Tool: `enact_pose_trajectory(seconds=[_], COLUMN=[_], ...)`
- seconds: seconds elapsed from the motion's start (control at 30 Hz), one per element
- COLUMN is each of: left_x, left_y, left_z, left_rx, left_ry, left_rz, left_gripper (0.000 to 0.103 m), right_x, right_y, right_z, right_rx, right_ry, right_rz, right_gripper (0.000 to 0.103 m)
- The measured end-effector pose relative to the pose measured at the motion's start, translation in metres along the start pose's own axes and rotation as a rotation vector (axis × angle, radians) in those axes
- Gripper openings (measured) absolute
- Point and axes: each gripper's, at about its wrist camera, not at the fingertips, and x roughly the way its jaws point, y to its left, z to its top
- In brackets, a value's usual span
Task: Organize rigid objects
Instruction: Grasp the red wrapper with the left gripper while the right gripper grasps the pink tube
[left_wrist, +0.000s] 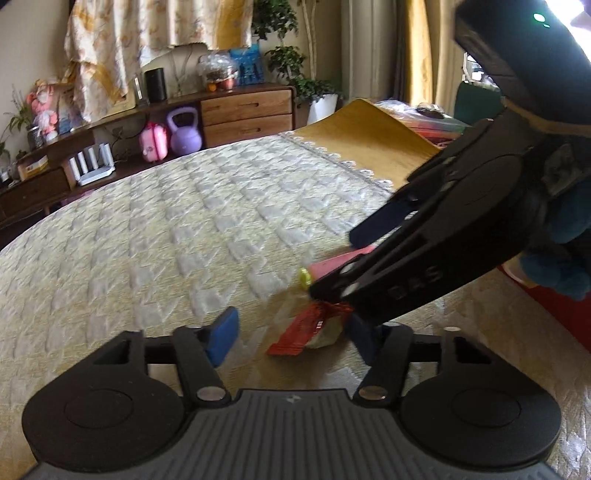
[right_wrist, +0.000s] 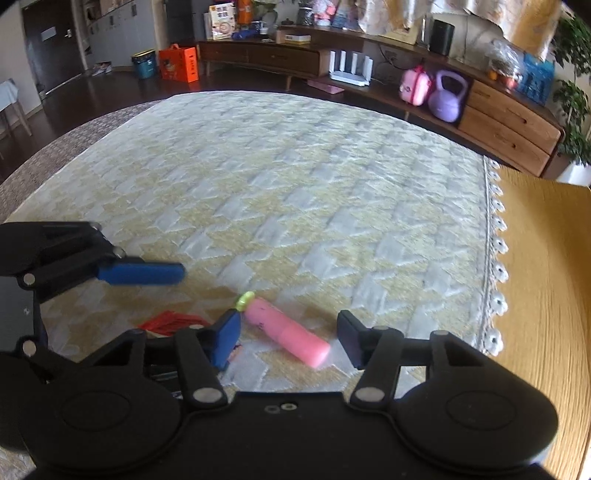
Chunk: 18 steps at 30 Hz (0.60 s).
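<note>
A pink tube with a yellow-green cap (right_wrist: 286, 330) lies on the patterned cloth (right_wrist: 295, 192), between the open fingers of my right gripper (right_wrist: 291, 338), which hovers just over it. In the left wrist view the tube (left_wrist: 334, 265) is partly hidden behind the right gripper (left_wrist: 332, 266). A red-wrapped packet with a pale body (left_wrist: 308, 330) lies between the open fingers of my left gripper (left_wrist: 295, 332); its red edge (right_wrist: 170, 322) shows in the right wrist view. The left gripper's blue finger (right_wrist: 142, 274) shows at the left there. Both grippers are empty.
A wooden board (right_wrist: 546, 295) lies right of the cloth's lace edge. Behind stand a long wooden sideboard (right_wrist: 506, 125), a purple kettlebell (right_wrist: 448, 98), a pink case (right_wrist: 415, 86), potted plants (left_wrist: 288, 62) and an orange box (right_wrist: 179, 62) on the dark floor.
</note>
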Motion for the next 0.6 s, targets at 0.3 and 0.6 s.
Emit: enact_pose_trajectory(seconds=[0.3, 0.6], left_x=[-0.003, -0.007], left_y=[-0.008, -0.016], left_z=[-0.001, -0.004], left_rx=[0.029, 0.026], left_ry=[-0.006, 0.0], left_rz=[-0.029, 0.004], left_gripper=[0.034, 0.028], right_x=[-0.003, -0.01], right_y=[0.002, 0.008], right_z=[-0.002, -0.008], right_rx=[0.01, 0.065], right_ry=[-0.014, -0.043], right_rz=[0.032, 0.011], right_gripper=[0.036, 0.015])
